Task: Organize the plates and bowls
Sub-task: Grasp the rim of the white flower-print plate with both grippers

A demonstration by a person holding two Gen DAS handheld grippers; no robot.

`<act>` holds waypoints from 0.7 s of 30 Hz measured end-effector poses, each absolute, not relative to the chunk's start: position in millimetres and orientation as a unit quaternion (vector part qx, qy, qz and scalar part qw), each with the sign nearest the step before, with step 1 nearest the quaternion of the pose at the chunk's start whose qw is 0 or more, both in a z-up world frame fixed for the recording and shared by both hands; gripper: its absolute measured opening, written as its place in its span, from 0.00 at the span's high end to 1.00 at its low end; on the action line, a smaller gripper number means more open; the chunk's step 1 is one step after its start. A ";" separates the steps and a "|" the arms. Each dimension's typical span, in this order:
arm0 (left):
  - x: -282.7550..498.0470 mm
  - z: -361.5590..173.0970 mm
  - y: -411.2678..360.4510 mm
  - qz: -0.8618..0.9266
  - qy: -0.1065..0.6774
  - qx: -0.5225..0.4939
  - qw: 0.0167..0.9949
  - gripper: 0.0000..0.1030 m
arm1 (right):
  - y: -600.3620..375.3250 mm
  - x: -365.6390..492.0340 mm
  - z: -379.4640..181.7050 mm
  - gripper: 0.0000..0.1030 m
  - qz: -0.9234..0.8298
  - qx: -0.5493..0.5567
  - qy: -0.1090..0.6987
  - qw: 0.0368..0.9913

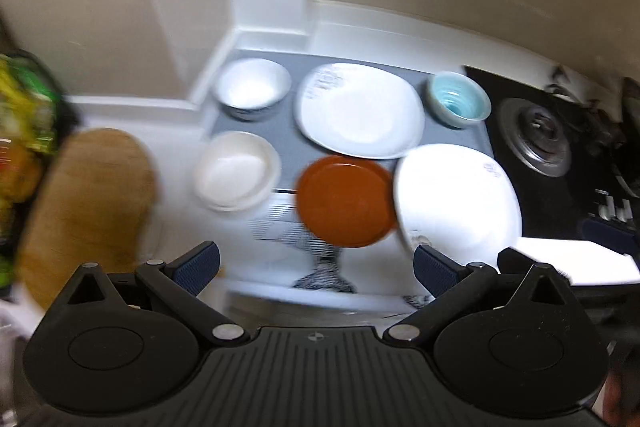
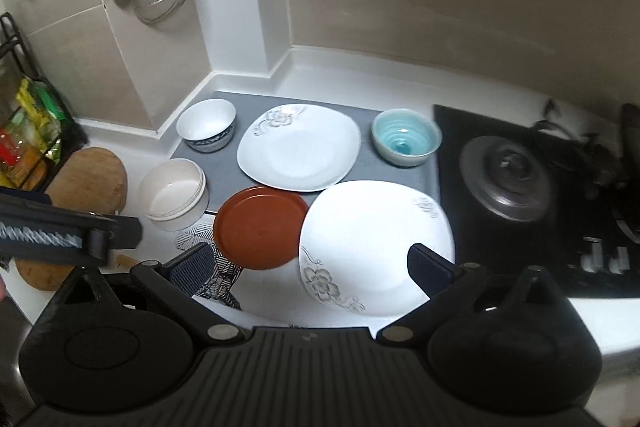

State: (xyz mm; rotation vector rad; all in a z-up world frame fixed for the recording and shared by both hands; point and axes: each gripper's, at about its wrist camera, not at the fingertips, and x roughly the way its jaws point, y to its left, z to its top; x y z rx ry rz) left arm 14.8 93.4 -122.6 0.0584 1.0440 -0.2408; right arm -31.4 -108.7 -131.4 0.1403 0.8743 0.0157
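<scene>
On the white surface (image 2: pixel 400 87), my nearer floral square plate (image 2: pixel 376 247) sits by the front edge, the other (image 2: pixel 300 147) on the grey mat (image 2: pixel 224 183) toward the back corner. The brown round plate (image 2: pixel 260 227) touches the nearer one. My left hand-held gripper (image 1: pixel 316 267) and right hand-held gripper (image 2: pixel 310 267) hover spread apart, empty.

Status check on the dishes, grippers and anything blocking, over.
Left gripper open, empty. Right gripper open, empty, above near white plate. Orange plate beside it, three bowls untouched. Nothing blocking.
</scene>
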 end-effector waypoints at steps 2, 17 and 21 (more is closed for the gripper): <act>16.7 -145.8 98.5 -0.180 0.494 0.000 0.851 0.00 | -132.4 -32.9 -154.2 0.00 -0.007 0.082 0.421 0.903; 104.3 -311.9 13.1 -0.211 0.625 -0.129 0.740 0.63 | -309.0 -18.1 -277.2 0.28 0.059 0.326 0.400 0.855; 107.9 -326.5 0.1 -0.164 0.634 -0.143 0.742 0.67 | -338.3 -2.5 -310.3 0.36 0.080 0.393 0.401 0.824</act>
